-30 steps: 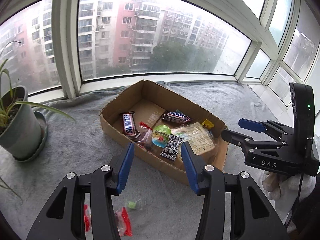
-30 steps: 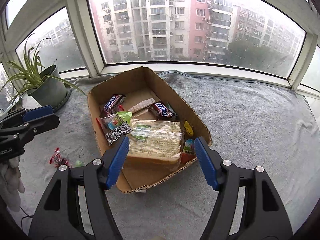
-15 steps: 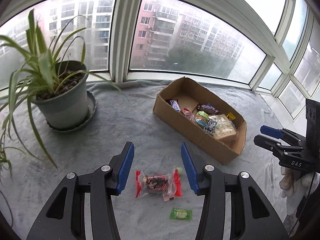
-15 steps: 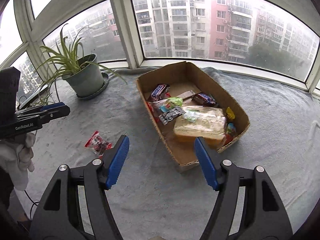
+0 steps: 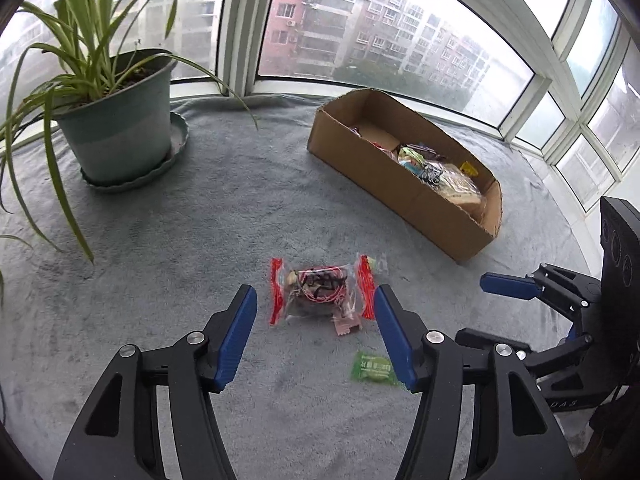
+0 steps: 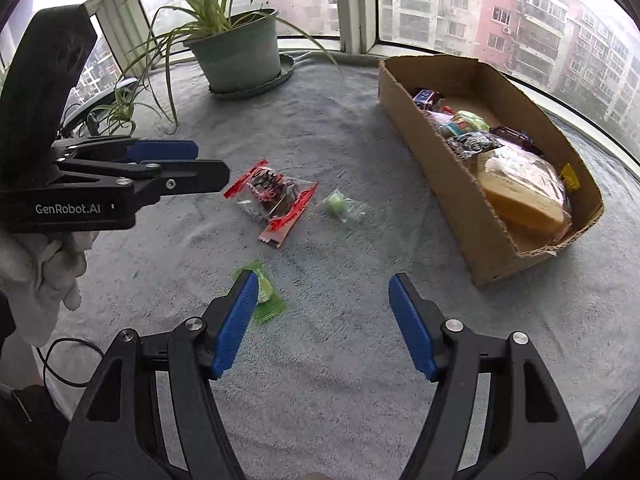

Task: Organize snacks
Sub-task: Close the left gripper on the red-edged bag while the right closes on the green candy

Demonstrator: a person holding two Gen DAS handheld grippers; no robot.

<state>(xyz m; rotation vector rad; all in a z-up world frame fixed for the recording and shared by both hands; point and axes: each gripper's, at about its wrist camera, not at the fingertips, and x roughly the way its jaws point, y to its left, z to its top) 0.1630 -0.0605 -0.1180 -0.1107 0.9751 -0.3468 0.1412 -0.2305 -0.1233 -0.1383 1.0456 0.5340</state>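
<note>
Left hand-held gripper (image 5: 314, 322), jaws just widened and empty, poised over the red-ended snack packet (image 5: 320, 292) on the grey blanket (image 5: 200, 220); its long axis runs across the jaw gap. Right hand-held gripper (image 6: 322, 320) apart, empty, beside the green candy (image 6: 264, 292). Step: reaching. Next: descend, close, carry to the cardboard box (image 5: 400, 184).

Curved bay window (image 5: 360, 32) across top of frame, white frames, hazy apartment blocks (image 6: 520, 20) outside. Flat grey daylight. Grey fleecy blanket (image 5: 200, 220) covering the sill surface. Potted plant (image 5: 116, 128) on saucer, upper left.
</note>
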